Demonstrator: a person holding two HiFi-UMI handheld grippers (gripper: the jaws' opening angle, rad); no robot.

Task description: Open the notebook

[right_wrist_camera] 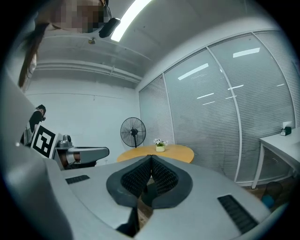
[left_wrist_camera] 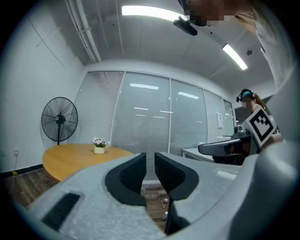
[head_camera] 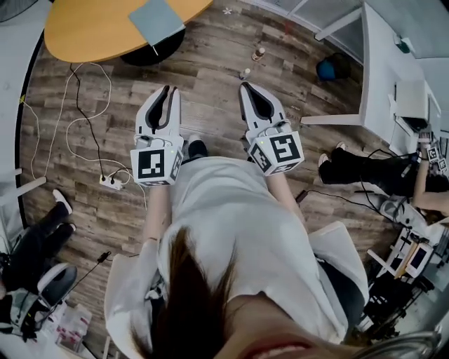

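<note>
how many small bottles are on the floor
2. The farther bottle sits on the wood floor; the nearer bottle is just ahead of the right gripper. Others may hide under the round table.

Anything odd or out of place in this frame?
Two small bottles stand on the bare wooden floor, out in the open walking path. A power strip lies out on the floor at the left, a possible trip hazard. The notebook lies closed and askew at the round table edge.

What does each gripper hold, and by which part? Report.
Nothing. The left gripper has its jaws slightly apart, empty; the right gripper is closed on nothing.
</note>
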